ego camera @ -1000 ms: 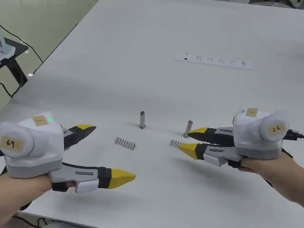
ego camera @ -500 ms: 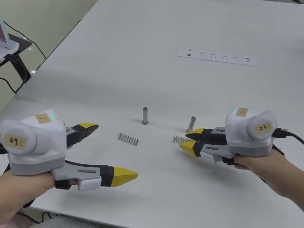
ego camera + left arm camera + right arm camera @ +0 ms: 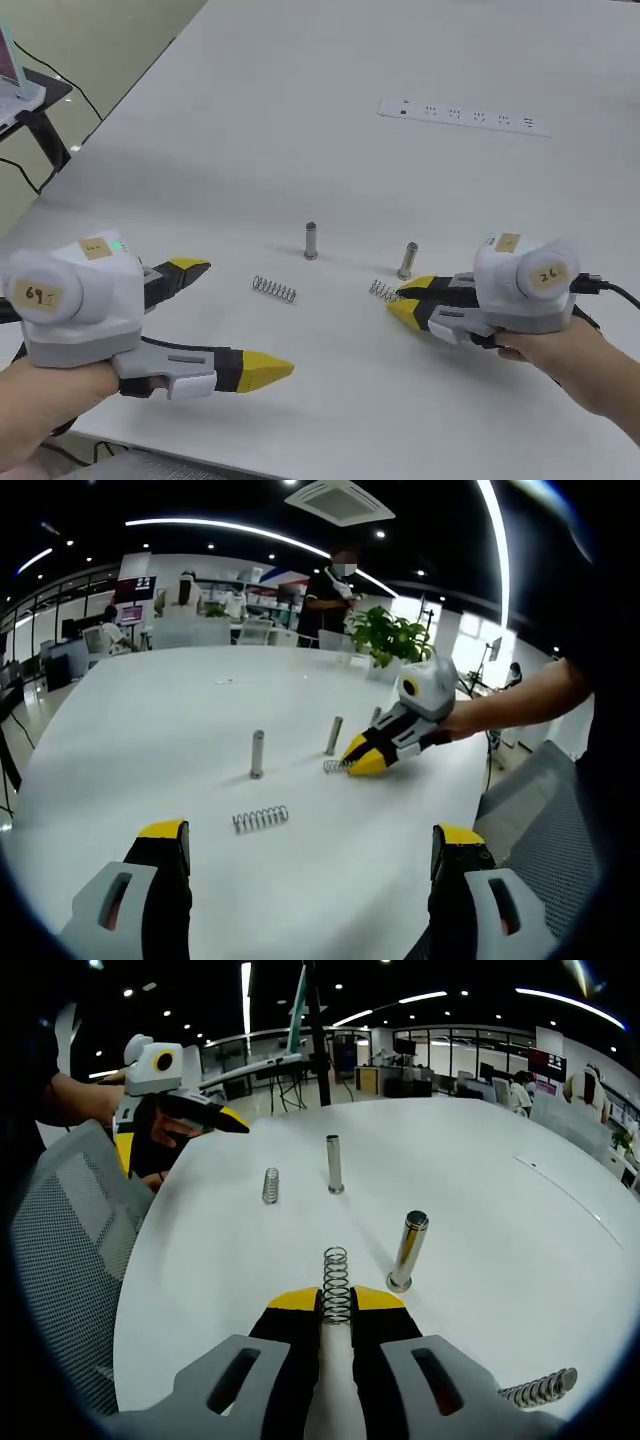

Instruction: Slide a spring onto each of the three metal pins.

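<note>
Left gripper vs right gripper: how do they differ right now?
The left gripper has its jaws spread wide; the right gripper has its jaws closed to a narrow gap. The left gripper holds nothing, while the right gripper pinches a spring by its end, beside a metal pin. Both have yellow tips and sit low over the white table.

- Bare white table [image 3: 250, 120] lies open back to the white power strip [image 3: 463, 115].
- I see passage between the upright silver metal pin [image 3: 311, 240] and the right-hand pin [image 3: 408, 259].
- The right-hand pin crowds my right tongs [image 3: 398, 298], nipped onto a steel coil spring [image 3: 380, 290].
</note>
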